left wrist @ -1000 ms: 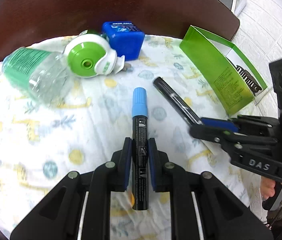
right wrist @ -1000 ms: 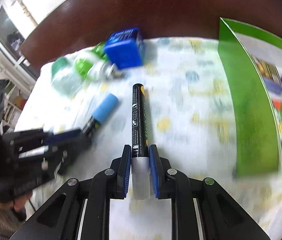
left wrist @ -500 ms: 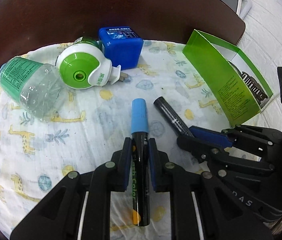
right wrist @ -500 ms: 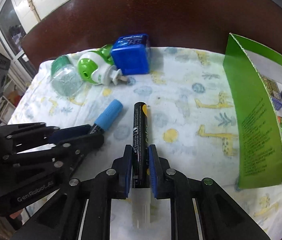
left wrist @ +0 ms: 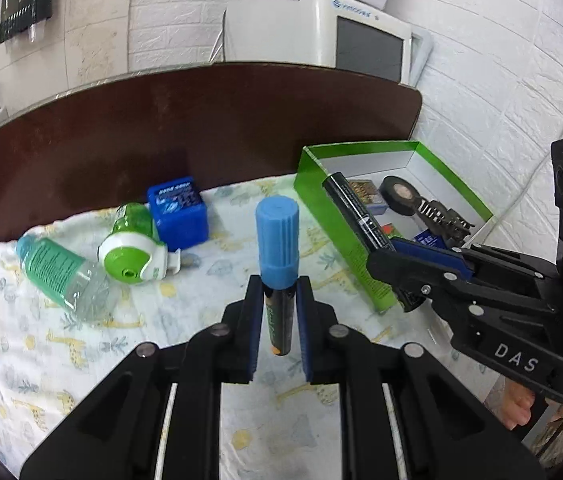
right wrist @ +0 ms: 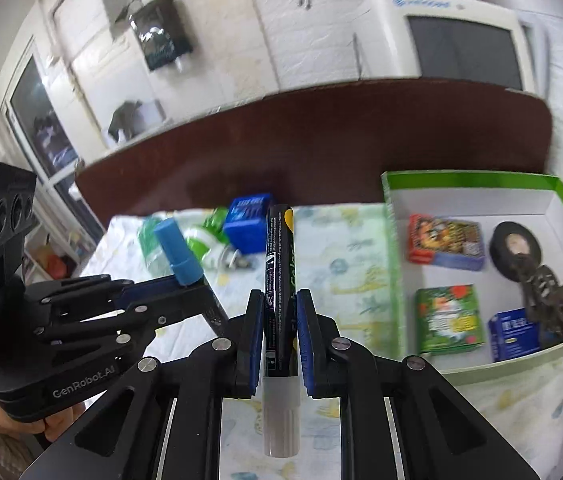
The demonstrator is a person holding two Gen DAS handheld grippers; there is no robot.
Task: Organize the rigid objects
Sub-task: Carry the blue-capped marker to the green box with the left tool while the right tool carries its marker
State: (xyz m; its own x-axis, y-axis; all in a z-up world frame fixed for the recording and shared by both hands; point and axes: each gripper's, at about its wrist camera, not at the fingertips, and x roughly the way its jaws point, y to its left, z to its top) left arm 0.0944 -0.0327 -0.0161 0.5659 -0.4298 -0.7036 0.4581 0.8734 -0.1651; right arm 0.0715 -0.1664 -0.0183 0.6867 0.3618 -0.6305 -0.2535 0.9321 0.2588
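Observation:
My left gripper (left wrist: 278,300) is shut on a black marker with a blue cap (left wrist: 277,240) and holds it tilted up above the patterned cloth (left wrist: 81,344). My right gripper (right wrist: 279,312) is shut on a black marker with a clear cap (right wrist: 279,276), also lifted. In the left wrist view the right gripper (left wrist: 393,252) holds its marker (left wrist: 355,212) beside the green box (left wrist: 361,264). In the right wrist view the left gripper (right wrist: 189,286) with the blue-capped marker (right wrist: 177,254) is at left.
The green box (right wrist: 395,280) holds a tape roll (right wrist: 515,248), a hair clip (right wrist: 553,296) and small packets (right wrist: 447,242). On the cloth lie a clear bottle (left wrist: 61,276), a green-white device (left wrist: 131,256) and a blue cube (left wrist: 177,212). A dark headboard (left wrist: 201,128) stands behind.
Both grippers have lifted their markers off the cloth and tilted up. The right gripper has moved toward the green box.

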